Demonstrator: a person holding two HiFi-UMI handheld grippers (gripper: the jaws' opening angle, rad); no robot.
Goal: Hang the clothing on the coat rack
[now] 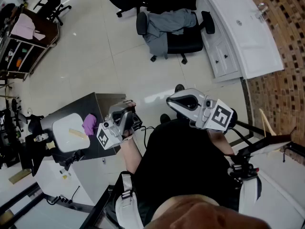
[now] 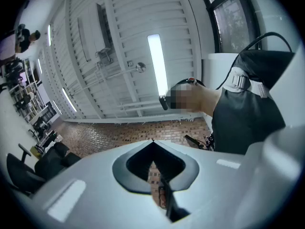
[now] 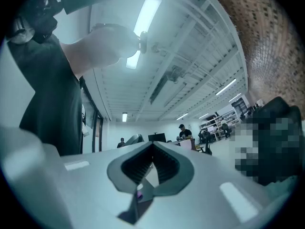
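Separating grey clothing [image 1: 164, 26] from left gripper [image 1: 127, 112] and right gripper [image 1: 177, 100], open floor [image 1: 114, 63].

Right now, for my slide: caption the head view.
Left claw and right claw shut and empty; grey clothing draped over black office chair.

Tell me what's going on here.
A person holds a claw in each hand, and neither is working on anything. The left claw and the right claw are both shut with nothing between the jaws, and both are tipped up toward the ceiling. The grey clothing lies draped over a black office chair across the floor, out of both claws' grasp. Nothing has been picked up for hanging yet.
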